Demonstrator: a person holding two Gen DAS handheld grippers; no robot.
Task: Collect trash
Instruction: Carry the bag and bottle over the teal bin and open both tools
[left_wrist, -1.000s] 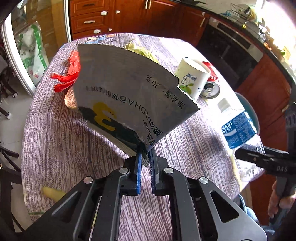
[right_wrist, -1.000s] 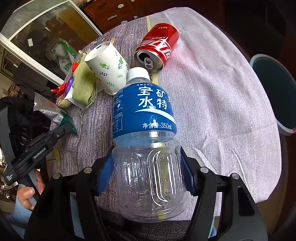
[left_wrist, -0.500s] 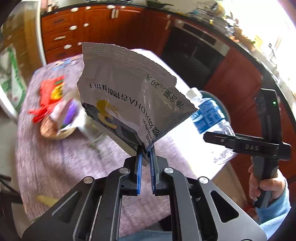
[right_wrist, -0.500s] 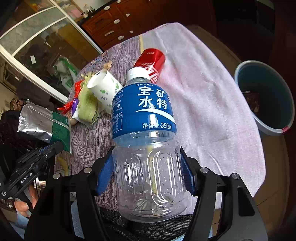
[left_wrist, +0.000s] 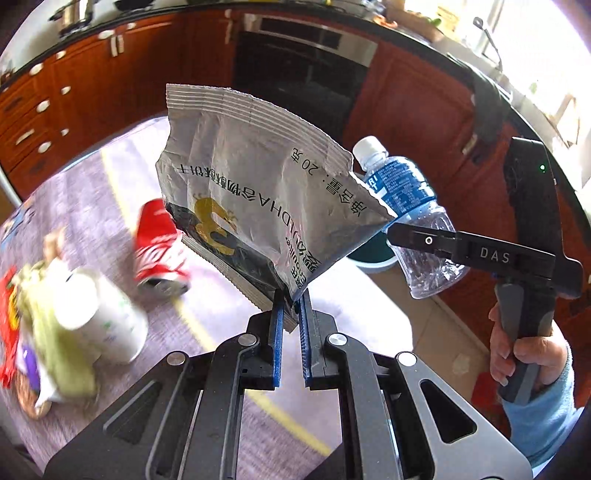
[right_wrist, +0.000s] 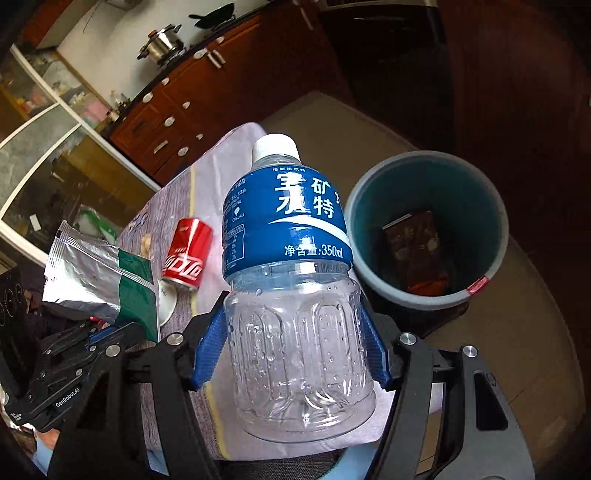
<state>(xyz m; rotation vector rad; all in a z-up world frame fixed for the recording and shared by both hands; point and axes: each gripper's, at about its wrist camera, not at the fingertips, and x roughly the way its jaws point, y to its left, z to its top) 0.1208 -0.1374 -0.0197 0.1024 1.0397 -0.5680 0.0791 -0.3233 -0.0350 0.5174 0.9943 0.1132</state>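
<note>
bin (right_wrist: 369, 273) on floor at 2 o'clock past the bottle, right hand nearer | table (right_wrist: 221, 155) cloth-covered, can (right_wrist: 186, 253) and cup (left_wrist: 99, 325) remaining; kitchen cabinets behind | right gripper (right_wrist: 291, 350) clamped round clear bottle (right_wrist: 288, 229), cap at 12 | left gripper (left_wrist: 291, 306) pinched nearly closed on foil bag (left_wrist: 258, 184) corner

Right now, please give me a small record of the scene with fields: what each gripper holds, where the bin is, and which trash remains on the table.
left gripper: shut on the foil snack bag, pinched at one corner
right gripper: shut on the plastic bottle, which looks empty, cap on
bin: on the floor beside the table, dark packet inside
left on table: red can on its side, paper cup, blurred wrappers
</note>
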